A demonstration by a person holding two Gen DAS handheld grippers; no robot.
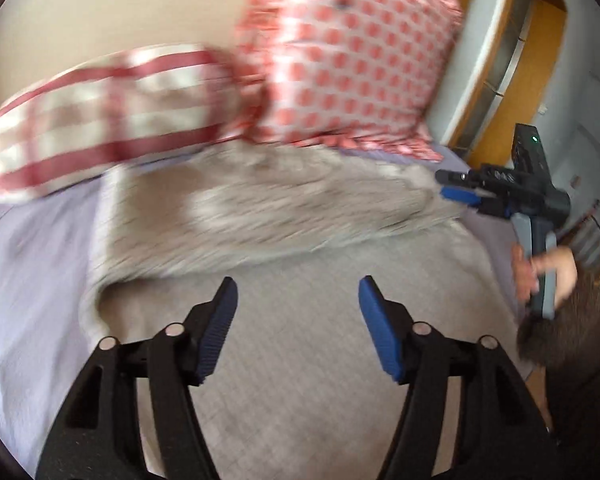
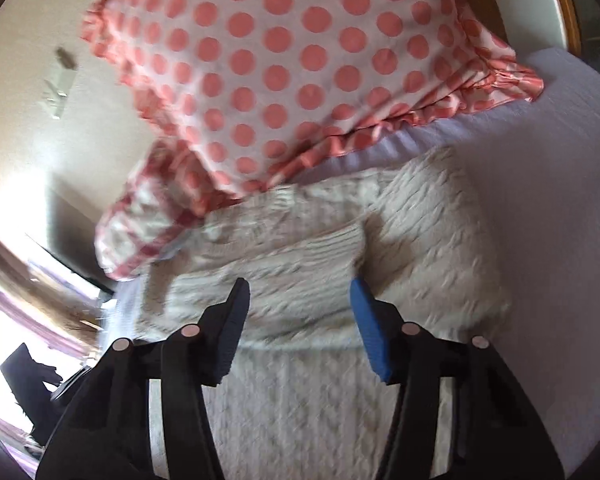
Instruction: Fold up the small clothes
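Note:
A cream cable-knit sweater lies on the pale lilac bed sheet, its far part folded over toward me. It also shows in the right wrist view, with a folded flap across the middle. My left gripper is open and empty, hovering over the near flat part of the sweater. My right gripper is open and empty, just above the folded flap. The right gripper also shows in the left wrist view, at the sweater's right edge.
A polka-dot pink pillow leans at the head of the bed, next to a red-striped pillow. A wooden door frame stands to the right. The holder's hand and dark hair are at the right.

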